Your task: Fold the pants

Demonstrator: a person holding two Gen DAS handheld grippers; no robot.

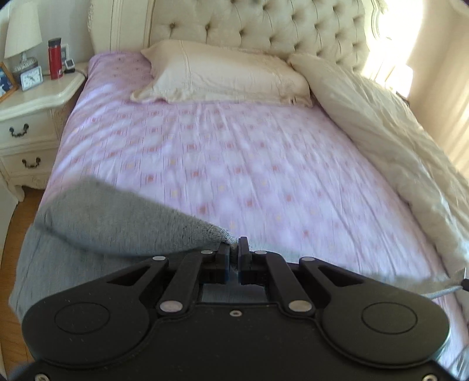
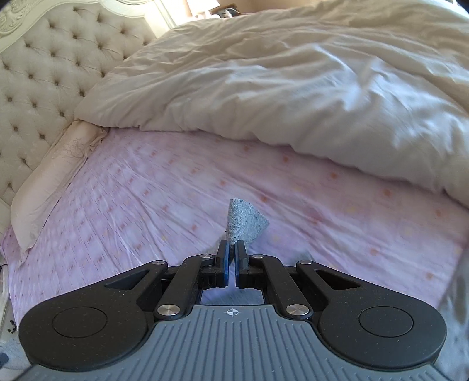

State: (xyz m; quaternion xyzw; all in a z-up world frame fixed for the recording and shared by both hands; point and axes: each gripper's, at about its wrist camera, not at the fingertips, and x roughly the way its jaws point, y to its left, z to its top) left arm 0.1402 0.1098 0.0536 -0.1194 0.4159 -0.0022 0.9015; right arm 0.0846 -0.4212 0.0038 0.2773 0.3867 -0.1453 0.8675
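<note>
Bed (image 1: 234, 164) fills nearly the whole room from where I stand, covered in a pink patterned sheet, its tufted cream headboard (image 1: 263, 26) at the far end. Against one side of the bed a bulky cream duvet (image 2: 293, 82) is heaped up, and a pale pillow (image 1: 222, 73) lies at the head of the bed just below the headboard. Beside the head of the bed stands a white nightstand (image 1: 32, 117) with a lamp (image 1: 23, 35), a red bottle (image 1: 55, 58) and a small clock (image 1: 30, 77) on top.

Grey pants (image 1: 111, 222) lie at the foot end of the bed, one part lifted off the sheet. The left gripper (image 1: 234, 249) has its fingers clamped together on an edge of that grey cloth. The right gripper (image 2: 232, 249) likewise has its fingers pinched on a corner of the pants (image 2: 244, 221), which sticks up past the fingertips above the sheet.
</note>
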